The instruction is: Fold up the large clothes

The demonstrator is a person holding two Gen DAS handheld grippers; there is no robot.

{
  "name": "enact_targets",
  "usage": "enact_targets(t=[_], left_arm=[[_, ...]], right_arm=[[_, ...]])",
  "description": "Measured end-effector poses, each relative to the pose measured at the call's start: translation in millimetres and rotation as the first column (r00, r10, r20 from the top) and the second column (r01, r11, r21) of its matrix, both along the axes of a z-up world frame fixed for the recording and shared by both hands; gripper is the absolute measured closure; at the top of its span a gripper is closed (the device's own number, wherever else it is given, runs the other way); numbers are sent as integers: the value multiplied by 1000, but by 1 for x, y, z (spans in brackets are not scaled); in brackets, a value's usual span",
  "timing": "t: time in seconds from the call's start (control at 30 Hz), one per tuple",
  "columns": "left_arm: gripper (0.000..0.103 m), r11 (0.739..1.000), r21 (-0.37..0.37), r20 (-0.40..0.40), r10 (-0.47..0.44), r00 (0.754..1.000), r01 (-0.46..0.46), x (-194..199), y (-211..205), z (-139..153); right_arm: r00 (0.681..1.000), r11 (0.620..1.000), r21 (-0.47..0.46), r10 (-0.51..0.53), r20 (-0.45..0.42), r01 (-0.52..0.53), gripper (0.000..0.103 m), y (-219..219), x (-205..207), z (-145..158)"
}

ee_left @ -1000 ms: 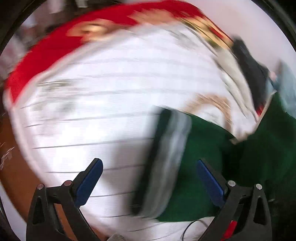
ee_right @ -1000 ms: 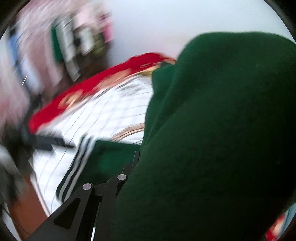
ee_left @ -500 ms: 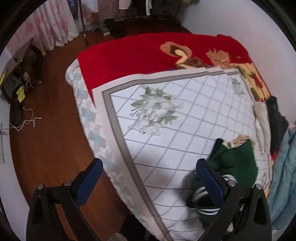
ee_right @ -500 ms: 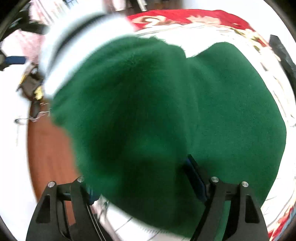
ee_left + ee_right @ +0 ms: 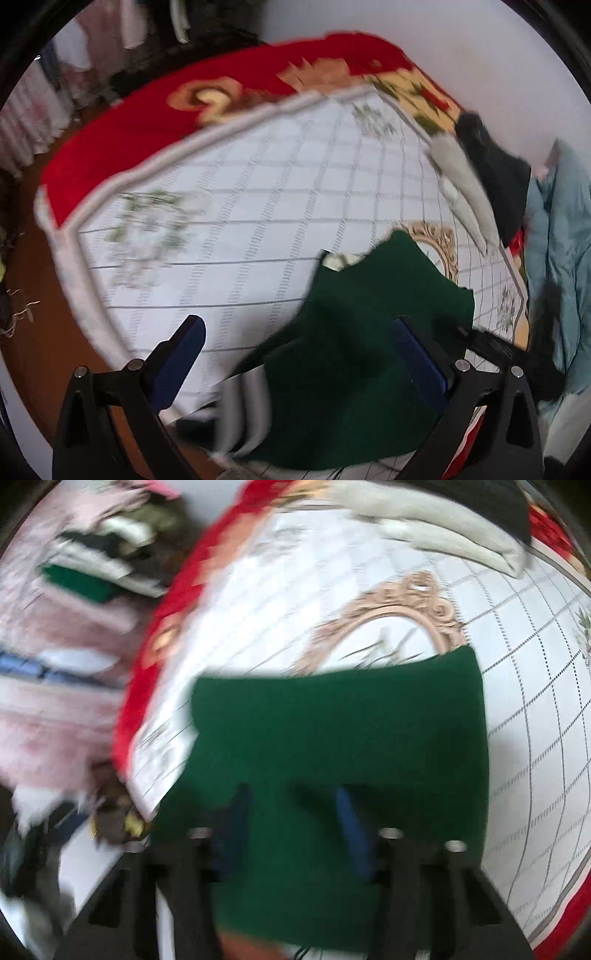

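A dark green garment (image 5: pixel 369 325) with white stripes (image 5: pixel 240 413) at its near end lies on the white quilted bed cover (image 5: pixel 258 206). My left gripper (image 5: pixel 297 323) hangs above it, open, with nothing pinched; its right finger (image 5: pixel 417 358) is over the cloth. In the blurred right wrist view the green garment (image 5: pixel 340 720) shows as a flat folded panel. My right gripper (image 5: pixel 291 792) hovers over its near part. Its jaws are closing, with green cloth seen in the gap, and the blue pads (image 5: pixel 351 830) still stand apart.
A red floral blanket (image 5: pixel 147 122) lies along the far side of the bed. Grey and black clothes (image 5: pixel 476 177) and a light blue quilt (image 5: pixel 554 240) are piled at the right. Wooden floor (image 5: pixel 33 332) lies left of the bed. Hanging clothes (image 5: pixel 92 561) are at the far left.
The green garment covered the right gripper a second ago; now it lies flat on the bed. The right jaws stand narrower than half a second ago. The left view has swung nearer the garment.
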State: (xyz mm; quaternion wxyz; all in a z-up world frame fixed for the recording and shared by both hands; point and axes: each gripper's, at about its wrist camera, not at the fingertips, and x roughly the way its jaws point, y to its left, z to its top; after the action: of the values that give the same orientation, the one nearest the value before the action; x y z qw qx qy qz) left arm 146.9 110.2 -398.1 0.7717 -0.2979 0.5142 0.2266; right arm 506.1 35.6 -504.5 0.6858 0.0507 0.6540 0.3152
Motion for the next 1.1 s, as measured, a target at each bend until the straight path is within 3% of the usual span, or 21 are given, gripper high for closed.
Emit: enact_targets(t=[0.1, 0.13, 0.17, 0.27, 0.33, 0.43, 0.57, 0.7, 0.8, 0.87, 1.0, 1.1], left_arm=[[0, 1000, 6, -79, -27, 996, 27, 29, 1, -50], [0, 1000, -3, -127, -31, 991, 31, 39, 5, -75], [0, 999, -25, -142, -39, 989, 36, 43, 7, -89], [0, 997, -76, -189, -32, 982, 18, 45, 21, -124], [0, 995, -100, -175, -14, 984, -4, 37, 28, -120], [0, 998, -70, -141, -11, 990, 1, 17, 24, -88], [0, 1000, 7, -152, 1, 988, 0, -21, 6, -52], [0, 996, 86, -257, 3, 966, 20, -41, -9, -76], [0, 999, 33, -283, 6, 959, 4, -54, -3, -118], [0, 1000, -1, -271, 11, 963, -11, -53, 1, -132], [0, 1000, -4, -247, 5, 969, -7, -49, 7, -134], [0, 999, -30, -236, 37, 971, -45, -57, 11, -122]], right_arm=[[1000, 995, -95, -7, -23, 5, 62, -9, 4, -51], [1000, 993, -118, 8, -11, -10, 62, -22, -5, -55], [999, 989, -148, 29, 12, -27, 62, -8, -3, -66], [998, 981, -181, 68, 10, -66, 62, -7, -9, -57], [997, 989, -128, 67, -48, -72, 61, -12, -5, -50], [998, 999, -32, 30, -58, -32, 52, -60, -15, 11], [999, 999, -43, -2, -43, 0, 49, -129, -51, 44], [993, 992, -129, -12, -116, -3, 49, -170, -97, 24], [990, 984, -177, 0, -143, -26, 49, -169, -108, -11], [995, 975, -215, 36, -93, -56, 49, -156, -113, -31], [997, 971, -239, 8, -72, -25, 40, -143, -107, -50], [994, 975, -222, -9, -110, -16, 33, -141, -102, -49]])
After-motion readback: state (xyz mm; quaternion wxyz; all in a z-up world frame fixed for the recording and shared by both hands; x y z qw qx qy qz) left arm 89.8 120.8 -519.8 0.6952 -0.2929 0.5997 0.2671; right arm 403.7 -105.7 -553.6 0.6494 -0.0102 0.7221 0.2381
